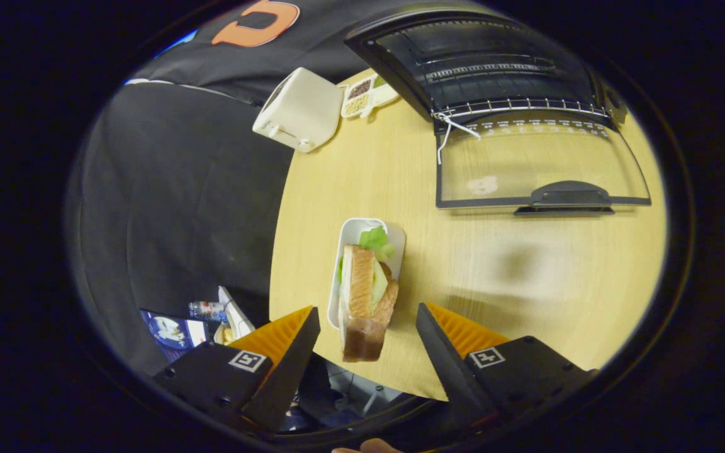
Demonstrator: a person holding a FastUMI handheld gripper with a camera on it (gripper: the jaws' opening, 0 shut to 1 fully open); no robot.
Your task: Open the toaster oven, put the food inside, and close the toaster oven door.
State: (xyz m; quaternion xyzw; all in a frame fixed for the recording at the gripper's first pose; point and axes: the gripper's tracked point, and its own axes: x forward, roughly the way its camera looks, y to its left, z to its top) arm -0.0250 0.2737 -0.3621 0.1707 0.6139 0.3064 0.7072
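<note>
Gripper (367,319): fingers spread wide, nothing held, neither finger touching anything.

Sandwich (364,301): lies between the fingers and just ahead of them, on a white tray (351,234). Its near end reaches past the tray toward the fingers. Bread slices stand on edge, with green lettuce showing at the far end.

Toaster oven (494,63): well beyond the fingers, ahead and to the right. Its glass door (539,167) is swung fully down and lies flat over the counter (513,277), handle nearest the fingers. The wire rack is visible at the mouth of the cavity; the interior is dark and I cannot make out its contents.

Other items: a white toaster (299,110) stands far ahead to the left, at the counter's edge. Just beside it lies a small divided dish (365,94), apparently holding grains or seeds.
</note>
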